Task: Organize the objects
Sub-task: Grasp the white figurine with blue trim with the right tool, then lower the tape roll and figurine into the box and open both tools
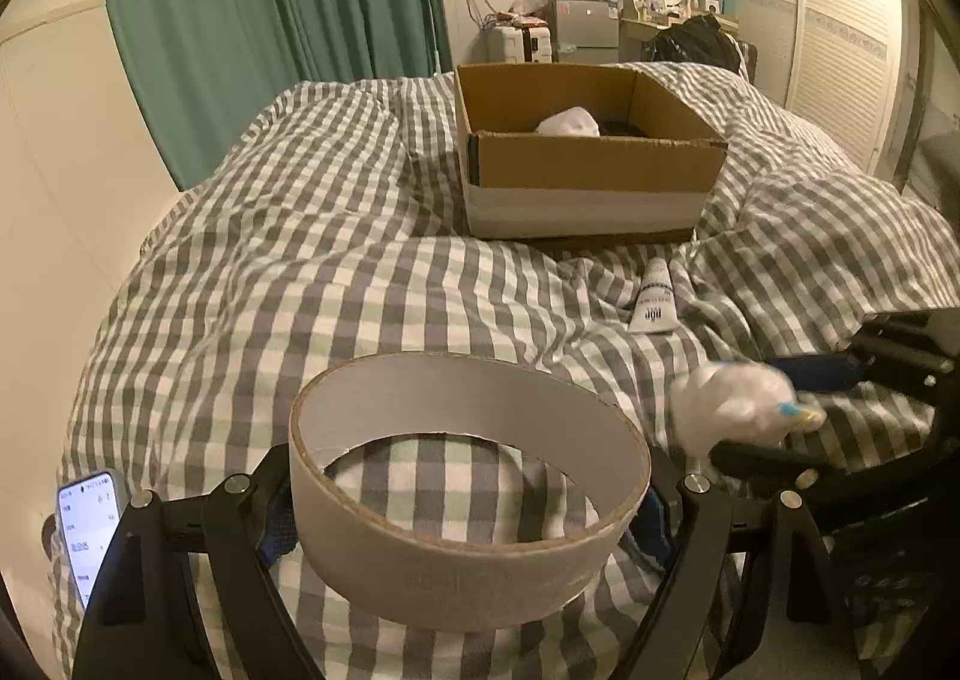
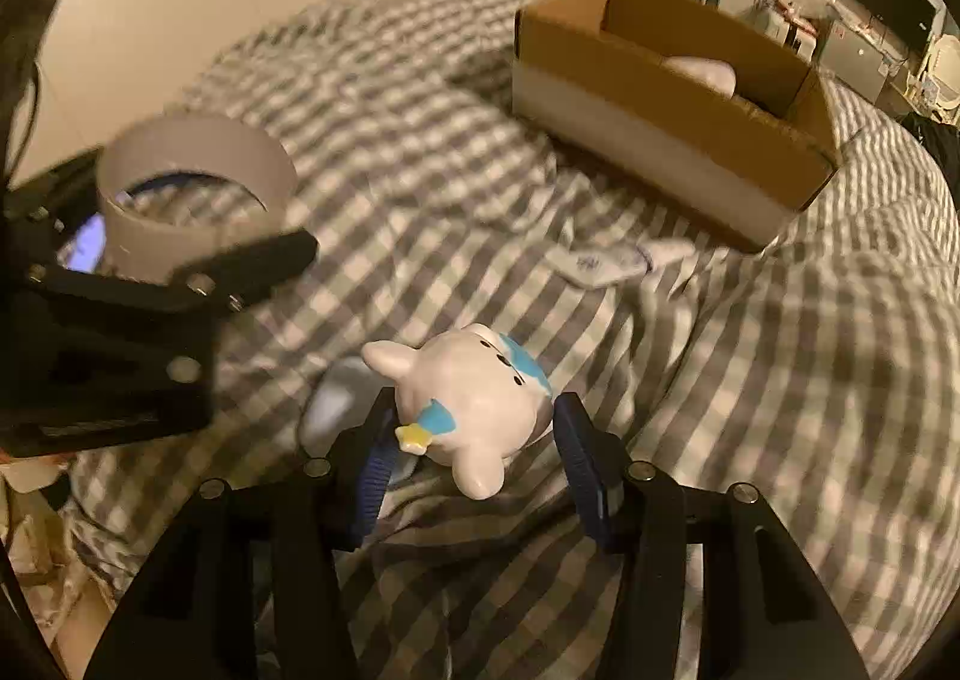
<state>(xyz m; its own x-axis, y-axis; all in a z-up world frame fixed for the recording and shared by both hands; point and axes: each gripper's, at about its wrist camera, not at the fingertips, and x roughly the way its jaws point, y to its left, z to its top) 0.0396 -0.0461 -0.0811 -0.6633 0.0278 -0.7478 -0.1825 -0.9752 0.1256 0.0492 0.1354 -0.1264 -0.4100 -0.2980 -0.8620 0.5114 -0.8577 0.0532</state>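
1. Your left tongs (image 1: 468, 506) clamp the tape roll (image 1: 468, 494) near you; its round wall could slip out.
2. Your right tongs (image 2: 474, 446) pinch the glossy figurine (image 2: 474, 404) over the bed (image 2: 780, 380); it may twist free before the far box (image 2: 660, 104).

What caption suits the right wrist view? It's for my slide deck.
Right gripper grasping a white ceramic figurine on the checkered duvet.

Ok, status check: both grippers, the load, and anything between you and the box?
Left gripper shut on tape ring. Right gripper shut on white figurine. Cardboard box ahead, open. White tube lying on bedspread before it.
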